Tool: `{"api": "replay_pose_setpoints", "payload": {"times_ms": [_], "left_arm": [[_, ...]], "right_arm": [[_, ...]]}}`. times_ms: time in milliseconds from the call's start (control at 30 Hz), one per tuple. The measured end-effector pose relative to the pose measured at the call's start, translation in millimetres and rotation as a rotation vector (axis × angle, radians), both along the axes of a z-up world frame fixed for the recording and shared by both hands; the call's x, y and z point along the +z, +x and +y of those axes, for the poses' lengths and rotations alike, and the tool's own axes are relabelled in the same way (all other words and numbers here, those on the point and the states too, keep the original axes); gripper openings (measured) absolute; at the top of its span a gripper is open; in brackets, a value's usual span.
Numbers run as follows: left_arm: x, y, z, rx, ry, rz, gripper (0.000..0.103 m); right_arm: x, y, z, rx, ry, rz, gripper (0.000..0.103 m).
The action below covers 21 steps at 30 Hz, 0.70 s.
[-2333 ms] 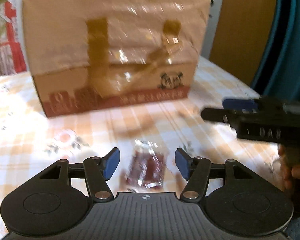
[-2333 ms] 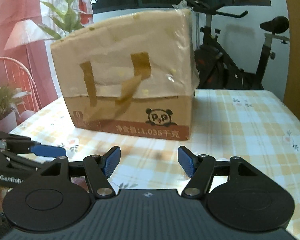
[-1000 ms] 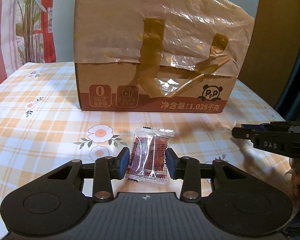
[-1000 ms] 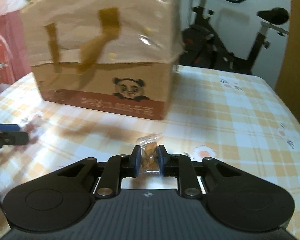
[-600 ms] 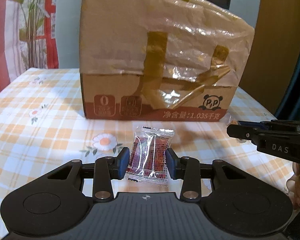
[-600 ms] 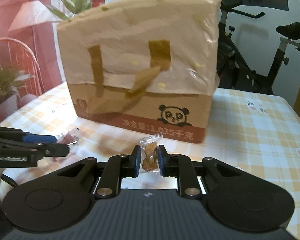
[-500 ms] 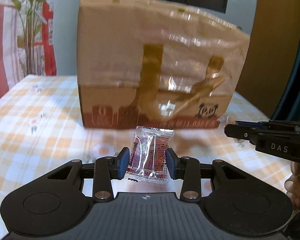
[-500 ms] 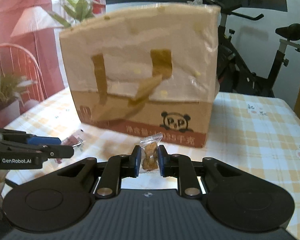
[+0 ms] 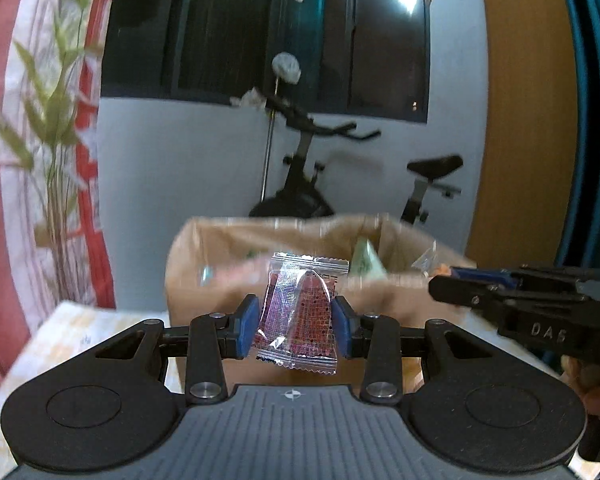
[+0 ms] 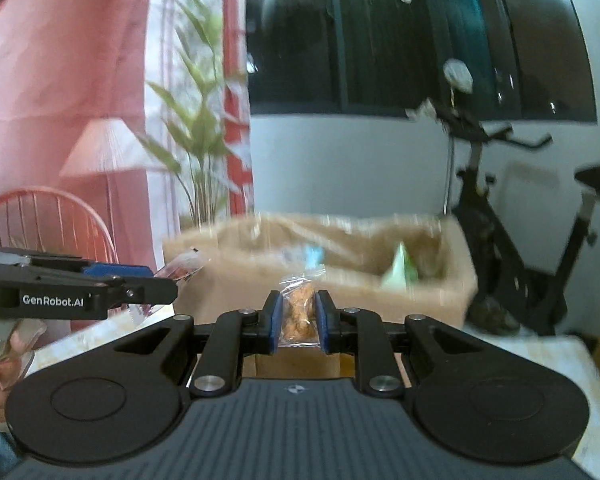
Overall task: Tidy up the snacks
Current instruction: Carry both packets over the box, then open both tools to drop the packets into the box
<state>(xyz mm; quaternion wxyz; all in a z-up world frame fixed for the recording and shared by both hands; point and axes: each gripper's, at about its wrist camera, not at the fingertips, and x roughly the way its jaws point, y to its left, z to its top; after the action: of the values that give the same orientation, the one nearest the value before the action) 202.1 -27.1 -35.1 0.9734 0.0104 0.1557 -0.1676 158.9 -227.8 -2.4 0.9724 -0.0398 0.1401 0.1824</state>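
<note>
Left tool (image 9: 296,322) clamped a clear-wrapped red snack packet (image 9: 300,316) between its blue pads, held in the air near the front of the open brown cardboard box (image 9: 228,264). Right tool (image 10: 297,322) pinched a small clear packet of golden-brown snack pieces (image 10: 299,312), jaws narrow, also near the box front. Box stood on the checked-cloth bench (image 10: 556,364), with loose packets inside, blurred. Far behind: black exercise bike (image 9: 300,184), green leafy plant (image 10: 202,152), dark window (image 10: 400,32).
</note>
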Motion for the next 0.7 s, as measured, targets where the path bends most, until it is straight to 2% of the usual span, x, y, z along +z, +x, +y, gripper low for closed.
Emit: {"api": "replay_pose_setpoints", "payload": {"times_ms": [100, 233, 400, 567, 667, 700], "left_arm": [[18, 22, -3, -0.014, -0.021, -0.003, 0.042], [27, 53, -17, -0.022, 0.002, -0.003, 0.042], [25, 87, -32, 0.008, 0.047, 0.020, 0.042], [22, 98, -38, 0.029, 0.071, 0.029, 0.043], [23, 104, -42, 0.048, 0.094, 0.039, 0.049], [23, 104, -41, 0.053, 0.097, 0.044, 0.059]], "right_arm": [[15, 17, 5, 0.010, -0.015, -0.034, 0.019], [23, 42, 8, -0.005, -0.066, -0.068, 0.019], [21, 80, 3, -0.038, -0.078, -0.026, 0.019], [13, 101, 0, -0.069, -0.102, 0.020, 0.019], [7, 106, -3, -0.075, -0.092, 0.049, 0.020], [5, 107, -4, -0.080, -0.090, 0.059, 0.020]]}}
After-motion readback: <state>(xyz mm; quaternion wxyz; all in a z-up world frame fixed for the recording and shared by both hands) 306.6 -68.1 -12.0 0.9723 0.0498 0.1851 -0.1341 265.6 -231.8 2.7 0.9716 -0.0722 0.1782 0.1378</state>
